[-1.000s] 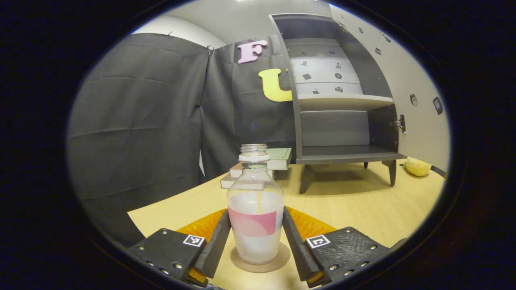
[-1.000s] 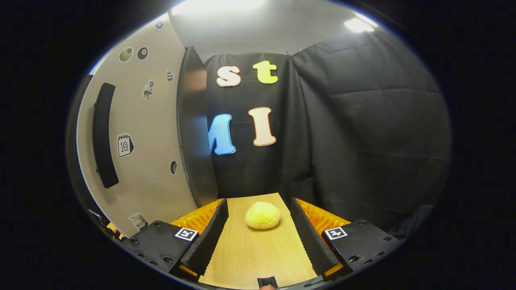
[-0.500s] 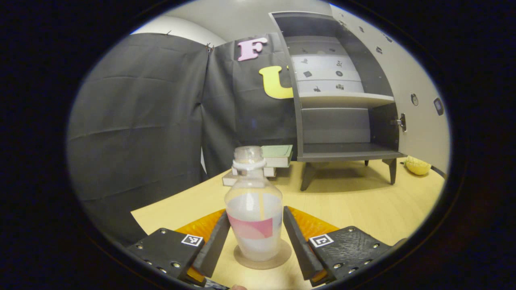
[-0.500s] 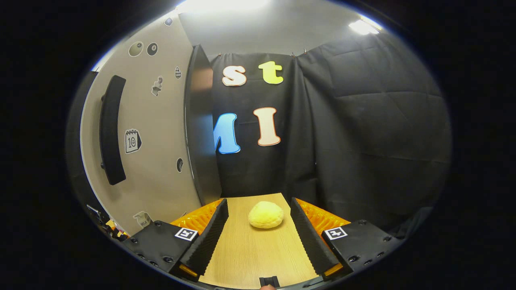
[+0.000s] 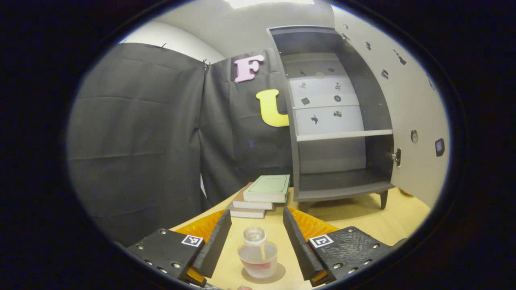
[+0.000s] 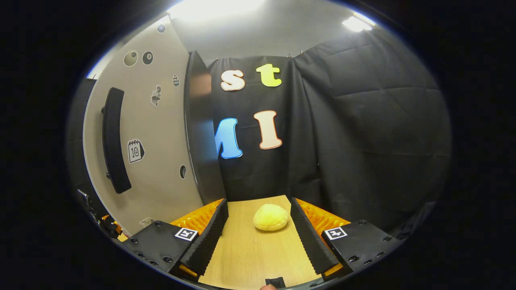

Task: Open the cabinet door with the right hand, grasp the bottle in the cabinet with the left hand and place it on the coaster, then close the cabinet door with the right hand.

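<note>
In the left gripper view a clear capless bottle (image 5: 257, 257) with a pink label stands upright on a round brown coaster (image 5: 278, 276) on the wooden table. My left gripper (image 5: 254, 239) is open, raised above the bottle, its fingers apart from it on either side. Beyond stands the dark grey cabinet (image 5: 336, 121), its door (image 5: 415, 121) swung open at the right, its shelves bare. In the right gripper view my right gripper (image 6: 258, 235) is open over the table with nothing between its fingers. The open cabinet door (image 6: 149, 133) with its long dark handle (image 6: 115, 141) stands to its left.
A stack of books (image 5: 262, 195) lies left of the cabinet's foot. A yellow bun-like object (image 6: 271, 217) sits on the table (image 6: 250, 253) ahead of the right gripper. Black cloth walls close in the table's far sides.
My left gripper has lifted up and away from the bottle, which stays upright on the coaster. The right gripper has shifted only slightly.
</note>
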